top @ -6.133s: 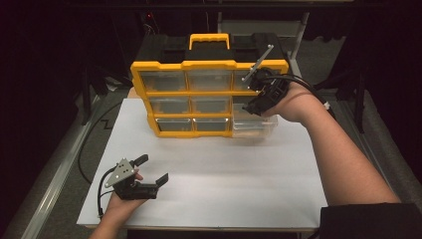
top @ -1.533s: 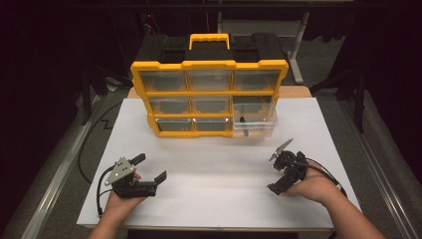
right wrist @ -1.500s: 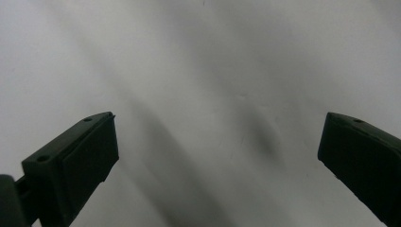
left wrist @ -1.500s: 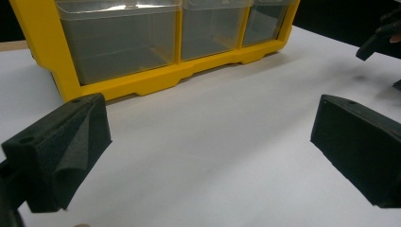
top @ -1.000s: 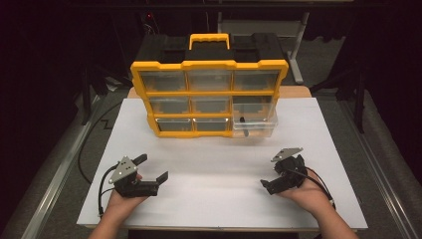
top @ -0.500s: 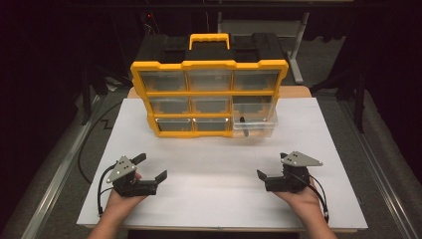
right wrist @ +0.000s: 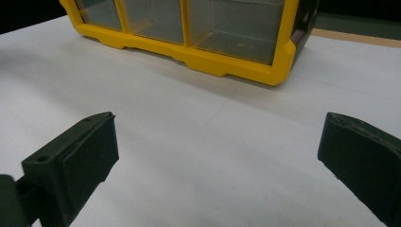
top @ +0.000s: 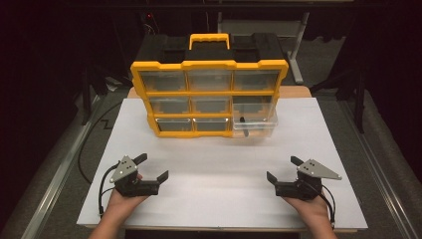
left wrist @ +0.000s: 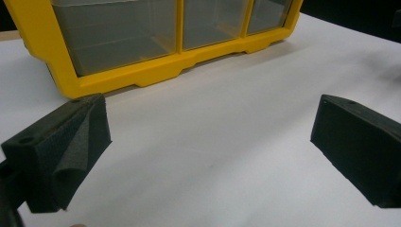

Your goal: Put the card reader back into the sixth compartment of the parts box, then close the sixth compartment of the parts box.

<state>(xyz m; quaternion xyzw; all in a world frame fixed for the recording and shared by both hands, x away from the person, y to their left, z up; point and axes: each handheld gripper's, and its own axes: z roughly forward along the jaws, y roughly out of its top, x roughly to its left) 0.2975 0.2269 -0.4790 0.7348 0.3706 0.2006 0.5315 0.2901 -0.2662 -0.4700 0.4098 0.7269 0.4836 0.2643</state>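
At table centre-back: yellow organizer [top: 209, 94] standing upright, black carry case behind, yellow handle [top: 209, 39] on top. Nine clear drawers in three rows of three. Bottom-right drawer [top: 254, 124] pulled partway out of organizer front, holding one small dark item [top: 241, 120], too small to identify. Other drawers pushed flush; contents not readable through the plastic.

Near of organizer, to its left: left gripper [top: 149, 168] held in hand low over white table [top: 214, 164], fingers spread wide, gripping nothing. Same wide gap in left gripper view [left wrist: 208, 142], organizer's lower front edge [left wrist: 156, 71] ahead.

Near of organizer, to its right: right gripper [top: 282, 170] held in hand, well apart from the drawer, fingers spread wide, nothing between. Right gripper view [right wrist: 217, 156] facing organizer's bottom-right corner [right wrist: 279, 66].

Versus 6.1 s ago: right gripper then up at organizer's right side by the drawers, now pulled back to near table edge. Versus 0.5 s ago: right gripper shifted only slightly. Left gripper unchanged throughout. Drawer unchanged since 1.5 s ago.
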